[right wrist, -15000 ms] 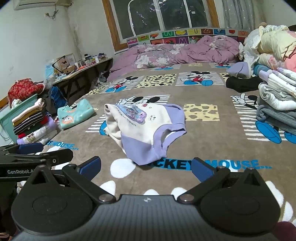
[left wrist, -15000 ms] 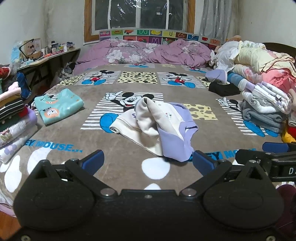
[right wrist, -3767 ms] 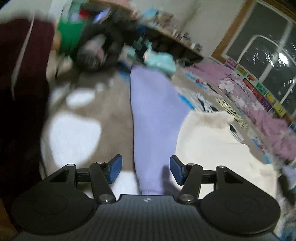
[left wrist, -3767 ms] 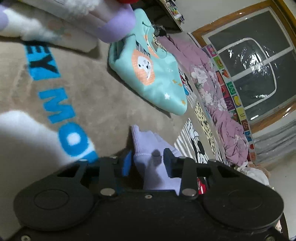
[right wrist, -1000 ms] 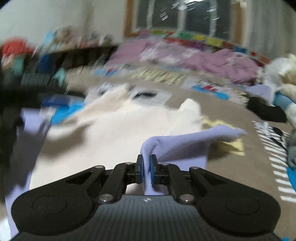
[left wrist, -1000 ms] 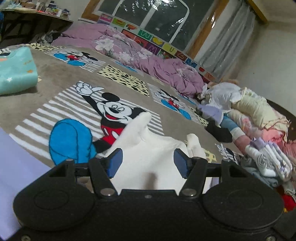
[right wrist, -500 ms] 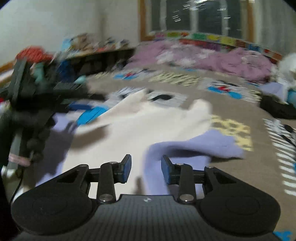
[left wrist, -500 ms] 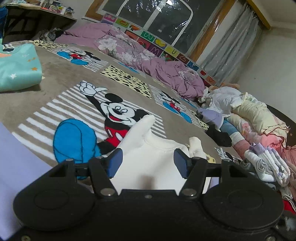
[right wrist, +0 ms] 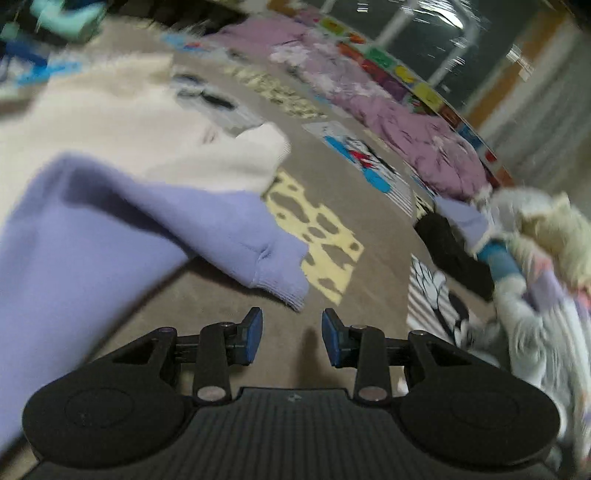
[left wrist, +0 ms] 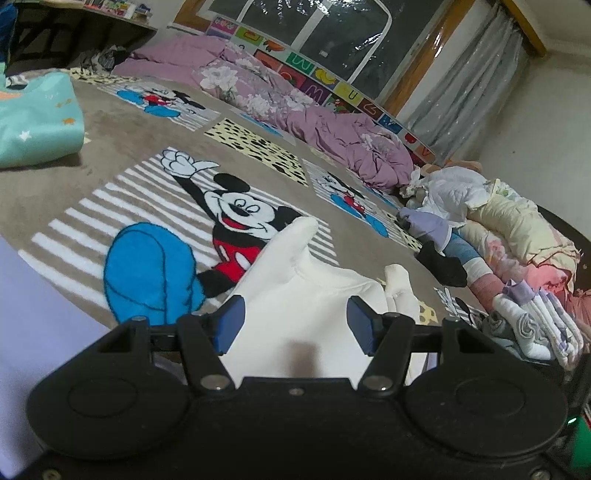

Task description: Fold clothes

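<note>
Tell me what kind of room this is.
Most likely a bedroom in a home. A rumpled purple quilt lies under a curtained window, a cartoon-mouse blanket covers the wide sleeping surface, and folded clothes are stacked at the side.

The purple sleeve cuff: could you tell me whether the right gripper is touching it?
Apart: the right wrist view shows bare blanket between the right gripper and the purple sleeve cuff.

Both handheld tools share one build: the left gripper (left wrist: 293, 325) has a smooth black body with two round domes, silver screws and blue pads on black fingers, while the right gripper (right wrist: 291, 338) adds a ribbed dark-grey centre plate.
</note>
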`<state>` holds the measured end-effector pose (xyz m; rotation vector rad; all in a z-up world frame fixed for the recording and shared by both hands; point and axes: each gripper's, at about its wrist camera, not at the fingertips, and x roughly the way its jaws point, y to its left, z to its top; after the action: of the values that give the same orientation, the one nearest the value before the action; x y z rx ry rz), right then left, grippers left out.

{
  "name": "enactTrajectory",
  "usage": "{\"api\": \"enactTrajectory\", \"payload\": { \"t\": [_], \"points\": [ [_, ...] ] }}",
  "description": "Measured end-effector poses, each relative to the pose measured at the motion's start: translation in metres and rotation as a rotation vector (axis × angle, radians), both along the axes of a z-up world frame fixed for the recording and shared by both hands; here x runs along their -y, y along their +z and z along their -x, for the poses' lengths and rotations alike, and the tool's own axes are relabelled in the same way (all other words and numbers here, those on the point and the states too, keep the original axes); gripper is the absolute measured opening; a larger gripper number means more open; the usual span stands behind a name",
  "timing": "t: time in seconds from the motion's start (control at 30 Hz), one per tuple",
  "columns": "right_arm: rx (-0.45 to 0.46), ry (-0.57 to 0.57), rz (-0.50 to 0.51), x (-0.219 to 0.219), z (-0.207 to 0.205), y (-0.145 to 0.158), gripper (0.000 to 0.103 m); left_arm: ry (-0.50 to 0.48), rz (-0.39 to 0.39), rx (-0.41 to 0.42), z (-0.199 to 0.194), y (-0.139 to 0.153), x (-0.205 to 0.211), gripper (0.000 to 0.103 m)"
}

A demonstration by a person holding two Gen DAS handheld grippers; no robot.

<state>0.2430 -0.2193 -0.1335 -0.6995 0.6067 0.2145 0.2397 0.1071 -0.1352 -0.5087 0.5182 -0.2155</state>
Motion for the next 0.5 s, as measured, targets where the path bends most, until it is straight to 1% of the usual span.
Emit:
{"api": "enactTrajectory", "payload": {
  "t": [0.07,0.17,0.2,0.23,0.27,0.37,0.5],
  "points": [
    [0.017,0.047,0.064,-0.006,-0.006,-0.006,0.036,0.002,0.012,-0.005,-0.001,-0.001,-0.003,0.06],
    [0.048,0.1,0.102,-0.01,-0.01,-0.006,0.033,0.005,0.022,-0.01,-0.003,-0.002,-0.006,0.06],
    [0.034,0.115,0.088,-0.01,-0.012,-0.005,0.014,0.006,0.023,-0.011,-0.003,-0.002,-0.006,0.06],
    [0.005,0.123,0.057,-0.008,-0.015,-0.003,0.007,0.006,0.024,-0.012,-0.003,-0.002,-0.007,0.06],
    [-0.011,0.125,0.034,-0.006,-0.016,0.0,0.007,0.007,0.024,-0.012,-0.003,-0.002,-0.007,0.06],
    [0.014,0.104,-0.002,0.0,-0.008,0.018,0.007,0.005,0.026,-0.007,-0.002,0.0,-0.008,0.06],
    [0.052,0.079,-0.029,0.014,0.016,0.057,0.007,-0.008,0.026,0.004,0.0,0.003,-0.007,0.06]
  ]
}}
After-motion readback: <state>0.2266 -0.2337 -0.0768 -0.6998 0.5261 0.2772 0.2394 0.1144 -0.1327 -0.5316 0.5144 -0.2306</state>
